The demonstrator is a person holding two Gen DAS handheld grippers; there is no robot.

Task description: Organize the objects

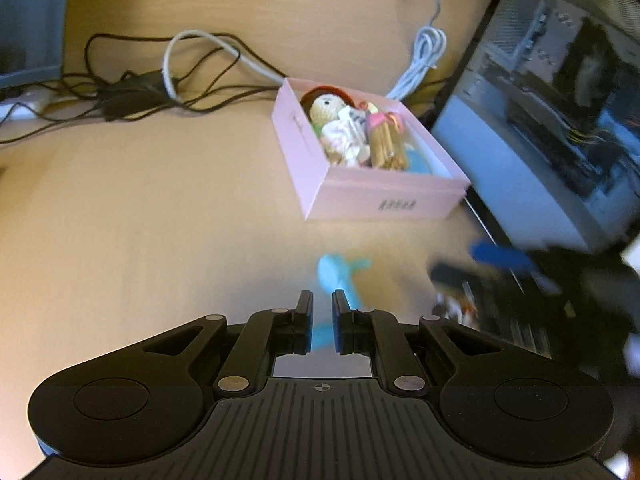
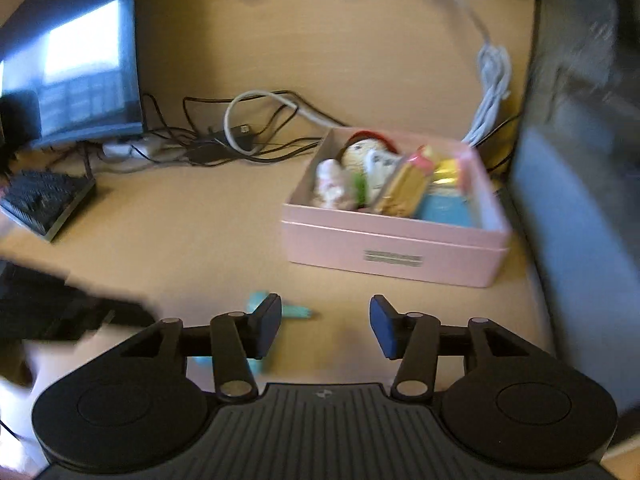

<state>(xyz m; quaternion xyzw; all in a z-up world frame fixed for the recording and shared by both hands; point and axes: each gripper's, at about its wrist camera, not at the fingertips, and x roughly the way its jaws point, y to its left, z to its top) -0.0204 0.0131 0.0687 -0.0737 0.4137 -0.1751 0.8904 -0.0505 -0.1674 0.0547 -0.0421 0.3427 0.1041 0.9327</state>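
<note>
Two grippers hovering over the desk before the pink box

We are tilting both downward: our left gripper (image 1: pixel 322 300) is keeping its jaws nearly shut and empty above the turquoise toy (image 1: pixel 334 270) lying on the desk (image 1: pixel 160 200); our right gripper (image 2: pixel 325 320) is spreading moderately, empty, facing the pink box (image 2: pixel 394 254) of dolls.

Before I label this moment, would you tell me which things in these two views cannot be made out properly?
- Light blue toy, left wrist view: blurred, its lower part hidden behind the left gripper; whether the pads touch it is unclear.
- Right gripper, left wrist view: smeared by motion.
- Pink box label, both views: print too small and blurred.
- Box contents beneath the doll: covered by the items on top.
</note>
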